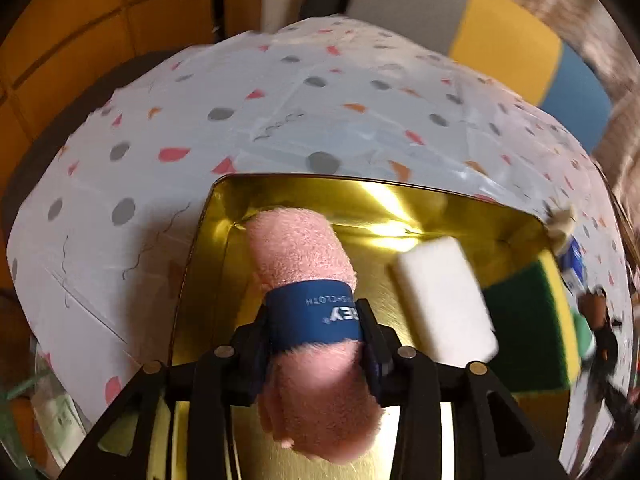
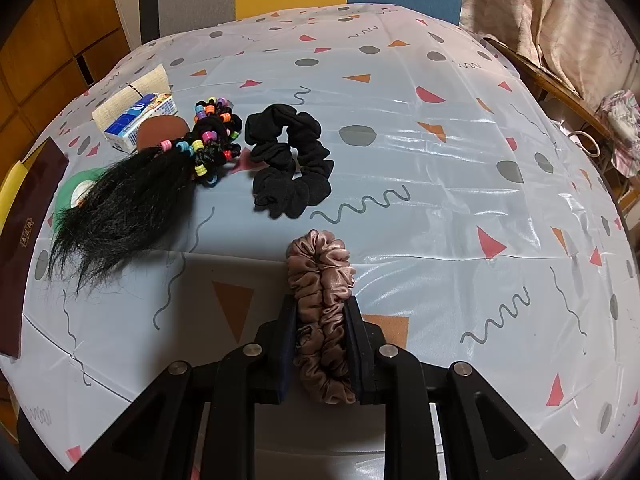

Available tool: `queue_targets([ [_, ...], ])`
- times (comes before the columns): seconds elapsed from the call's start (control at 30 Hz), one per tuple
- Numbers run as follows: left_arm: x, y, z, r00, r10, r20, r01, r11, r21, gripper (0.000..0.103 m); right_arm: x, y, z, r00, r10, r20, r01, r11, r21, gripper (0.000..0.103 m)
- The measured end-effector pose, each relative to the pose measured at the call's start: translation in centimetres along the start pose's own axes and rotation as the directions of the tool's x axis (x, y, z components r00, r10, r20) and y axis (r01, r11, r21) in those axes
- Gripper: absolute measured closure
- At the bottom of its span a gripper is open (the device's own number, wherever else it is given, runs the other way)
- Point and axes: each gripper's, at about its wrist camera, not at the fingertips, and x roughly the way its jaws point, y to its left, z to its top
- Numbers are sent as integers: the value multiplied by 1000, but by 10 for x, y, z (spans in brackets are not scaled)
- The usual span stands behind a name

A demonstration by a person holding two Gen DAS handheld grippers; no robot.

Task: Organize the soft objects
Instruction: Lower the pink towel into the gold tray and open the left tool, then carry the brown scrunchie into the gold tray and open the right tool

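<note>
The left gripper (image 1: 316, 336) is over the gold tin (image 1: 224, 216) with a rolled pink cloth (image 1: 300, 252) between its fingers, blue paper band and all; the fingers flank that band, though whether they press on it I cannot tell, and the roll hangs over the tin's floor, so I'd call this the moment of delivery. Already in the tin, to the right of the roll, sit a white sponge (image 1: 444, 300) and beyond it a green-and-yellow scouring sponge (image 1: 532, 320), so two pieces look sorted. Over to the right gripper (image 2: 320, 340): closed firmly on a dusty-pink satin scrunchie (image 2: 320, 280), squeezed narrow and held above the tablecloth (image 2: 440, 200). Plenty is left, by my reading. Beyond that scrunchie lies a black scrunchie (image 2: 290, 164); left of it a tuft of black hair with coloured bead ties (image 2: 132, 184), then a tissue pack (image 2: 140, 122) and a folded beige cloth (image 2: 132, 92) at the far left. A green tape roll (image 2: 76, 192) peeks from under the hair. The surface is a glossy pale-blue cover printed with grey dots, triangles and squiggles, creased and catching glare. Behind the table stand grey, yellow and blue panels, a curtain (image 2: 540, 12) to the right and wooden cabinet fronts (image 2: 48, 32) to the left.
</note>
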Motion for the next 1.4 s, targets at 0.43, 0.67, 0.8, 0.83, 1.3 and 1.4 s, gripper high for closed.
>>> queue_targets([
  [0.43,-99,-13,-57,954,21,300,-38,998,52,44,0,6,-1,1000,-27,10,28,999,-43,81],
  [0.67,-130,-32,-102,938,-26,346,-9,995,99,44,0,8,-1,999,-46,18,47,997,-59,81],
  [0.8,-133,-35,-119,942,-47,332,16,995,95,43,0,8,-1,999,-51,19,52,997,-62,81],
  [0.83,-133,-36,-123,945,-47,322,16,995,97,43,0,9,-2,998,-55,21,57,996,-66,81],
  [1.3,-135,-34,-146,950,-52,307,16,993,117,43,-2,9,2,997,-76,-9,76,997,1,82],
  [1.4,-135,-34,-147,951,-56,304,18,992,128,43,-4,10,3,997,-74,-29,74,997,33,83],
])
